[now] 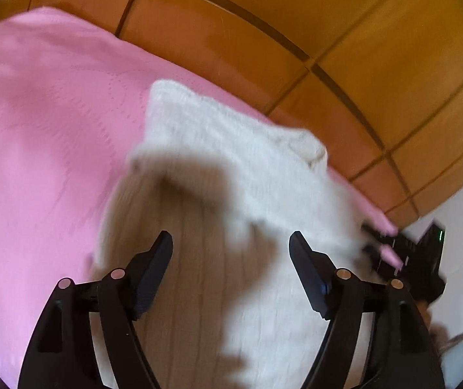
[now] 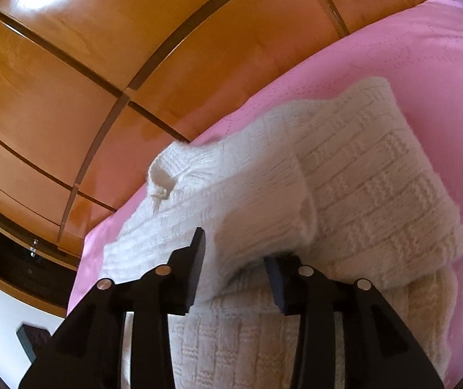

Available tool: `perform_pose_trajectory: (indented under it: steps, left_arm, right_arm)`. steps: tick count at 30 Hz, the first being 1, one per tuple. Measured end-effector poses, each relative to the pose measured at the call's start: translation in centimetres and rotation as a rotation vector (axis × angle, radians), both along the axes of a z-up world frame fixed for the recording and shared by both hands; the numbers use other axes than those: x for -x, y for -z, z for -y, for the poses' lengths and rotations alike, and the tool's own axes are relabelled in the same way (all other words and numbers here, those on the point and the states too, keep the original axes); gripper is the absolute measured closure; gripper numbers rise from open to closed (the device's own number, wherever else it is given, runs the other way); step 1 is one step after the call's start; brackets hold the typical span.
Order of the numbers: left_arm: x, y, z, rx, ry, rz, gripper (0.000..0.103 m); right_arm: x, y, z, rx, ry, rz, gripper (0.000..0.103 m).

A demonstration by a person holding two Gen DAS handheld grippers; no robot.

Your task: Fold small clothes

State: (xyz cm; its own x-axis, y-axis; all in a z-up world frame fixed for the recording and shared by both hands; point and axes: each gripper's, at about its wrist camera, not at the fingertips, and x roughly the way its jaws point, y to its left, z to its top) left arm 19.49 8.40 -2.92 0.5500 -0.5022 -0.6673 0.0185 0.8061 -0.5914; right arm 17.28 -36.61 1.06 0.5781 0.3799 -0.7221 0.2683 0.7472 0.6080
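**Last fold laid over, both grippers letting go**

Glossy orange-brown wardrobe panels [image 2: 69, 74] with dark seams fill the background from 9 through 1 o'clock in both wrist views, and a smooth pink bedspread [image 1: 37, 129] with a faint stitched pattern covers the bed below them.

On that bedspread lies the cream knitted sweater [image 2: 377, 178], a thick, soft basket-weave knit with slightly fuzzy edges. In the right wrist view it sits at centre, spreading toward 3 o'clock, already in layers: one flap is folded over the body, and a ribbed edge with a small loop or tie shows at about 9 o'clock of the bundle.

The right gripper [image 2: 234, 259] has its fingers narrowly parted with the rounded edge of the folded flap between them. The pads look just clear of the wool, though the knit bulges close to both, so I judge this a release, not a grip.

The left gripper [image 1: 231, 253] stands with fingers wide over the blurred sweater, holding nothing. The other gripper shows at 3 o'clock in that view.

The fold seems nearly finished. The next move likely calls for drawing both grippers straight back without snagging the loose knit, then pressing or squaring the bundle; bulky wool tends to spring open.
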Motion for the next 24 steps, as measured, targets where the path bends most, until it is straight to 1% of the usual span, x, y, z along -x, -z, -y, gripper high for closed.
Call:
perform_pose_trajectory:
  steps: [1, 2, 3, 4, 5, 6, 8, 9, 10, 11, 12, 13, 15, 16, 18, 20, 24]
  left_arm:
    - [-1.0, 0.2, -0.3, 0.010, -0.028, -0.009, 0.030]
    - [-1.8, 0.6, -0.5, 0.023, -0.052, -0.015, 0.030]
    - [-2.8, 0.9, -0.8, 0.036, -0.074, -0.024, 0.030]
    - [-4.1, 1.3, -1.3, 0.057, -0.112, -0.045, 0.030]
    - [-4.6, 1.3, -1.6, 0.078, -0.129, -0.048, 0.030]
    - [-5.3, 1.0, -2.3, 0.114, -0.155, -0.034, 0.030]
    - [-5.4, 0.2, -3.4, 0.138, -0.203, 0.005, 0.030]
    - [-5.3, 0.1, -3.8, 0.154, -0.215, 0.008, 0.030]
    - [-5.0, 0.5, -4.2, 0.185, -0.217, -0.009, 0.030]
    - [-4.3, 1.1, -4.3, 0.192, -0.218, -0.029, 0.030]
    - [-3.5, 1.6, -4.1, 0.139, -0.211, -0.044, 0.030]
    - [-2.9, 2.0, -4.0, 0.097, -0.194, -0.049, 0.034]
    - [-1.1, 2.3, -3.9, 0.056, -0.158, -0.032, 0.035]
    - [-0.6, 2.1, -3.9, 0.043, -0.150, -0.028, 0.035]
    - [0.1, 1.3, -4.2, 0.003, -0.143, -0.022, 0.035]
    - [0.0, 0.2, -4.4, -0.076, -0.169, -0.026, 0.035]
    - [-2.1, -1.1, -4.1, -0.175, -0.178, -0.020, 0.035]
  right_arm:
    - [-0.2, 0.0, -0.1, 0.014, -0.004, -0.007, 0.075]
    - [0.0, 0.0, 0.2, 0.023, -0.010, -0.013, 0.084]
    - [-0.3, -0.1, -0.1, 0.041, -0.031, -0.022, 0.095]
    - [-0.7, -0.1, -0.5, 0.061, -0.048, -0.027, 0.096]
    - [-0.5, -0.5, -0.6, 0.088, -0.059, -0.025, 0.096]
    - [-0.6, -1.4, -1.0, 0.127, -0.072, -0.006, 0.096]
    - [-0.4, -3.0, -0.9, 0.143, -0.072, 0.050, 0.097]
    - [-0.2, -3.7, -0.8, 0.148, -0.069, 0.074, 0.097]
    - [0.1, -4.3, -0.6, 0.173, -0.070, 0.090, 0.097]
    - [0.2, -4.3, -0.6, 0.202, -0.075, 0.087, 0.097]
    - [0.3, -4.0, -0.6, 0.224, -0.077, 0.075, 0.097]
    - [0.4, -3.1, -0.7, 0.258, -0.079, 0.040, 0.097]
    - [0.7, -1.2, -0.3, 0.279, -0.069, -0.023, 0.097]
    - [0.9, 0.0, 0.0, 0.261, -0.055, -0.044, 0.097]
    - [1.3, 0.6, 0.4, 0.221, -0.036, -0.030, 0.097]
    - [1.3, 0.6, 0.5, 0.205, -0.029, -0.029, 0.096]
    - [1.6, 0.7, 0.6, 0.192, -0.026, -0.016, 0.095]
